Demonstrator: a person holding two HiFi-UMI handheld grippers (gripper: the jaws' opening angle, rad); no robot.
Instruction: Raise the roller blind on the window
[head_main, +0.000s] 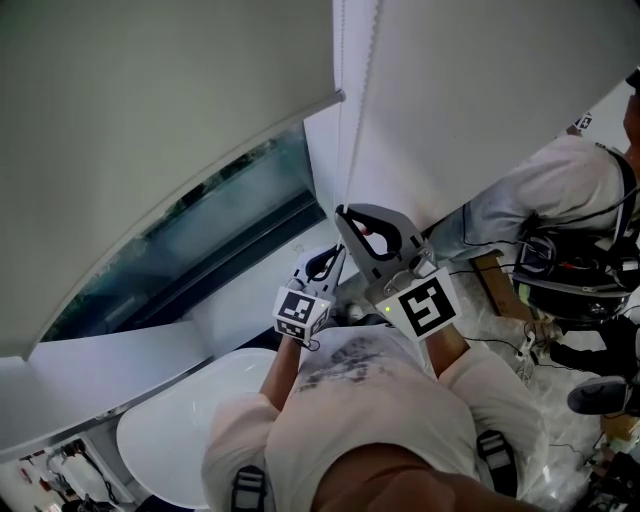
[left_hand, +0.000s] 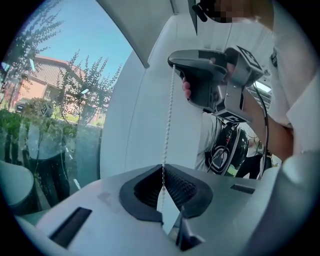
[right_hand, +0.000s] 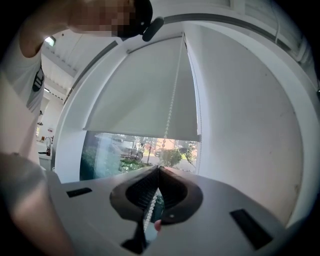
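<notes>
Well, the roller blind (head_main: 150, 150) hangs ahead of and above both grippers, its hem part-way up with bare window glass (head_main: 200, 240) below. Its bead chain (left_hand: 168, 120) runs taut from the left gripper (left_hand: 163, 169), clamped tight on it, up to the right gripper (right_hand: 158, 169) just above, likewise clenched on the chain. I'd judge this to be a two-handed downward haul in a hand-over-hand raise. Next, one gripper should release, reach higher on the same strand and re-clamp while the other holds.

White room, daylight through the window (head_main: 210, 235).
White wall (right_hand: 250, 125) right of the window; trees (left_hand: 95, 85) and a red-roofed house (left_hand: 45, 70) beyond it.
</notes>
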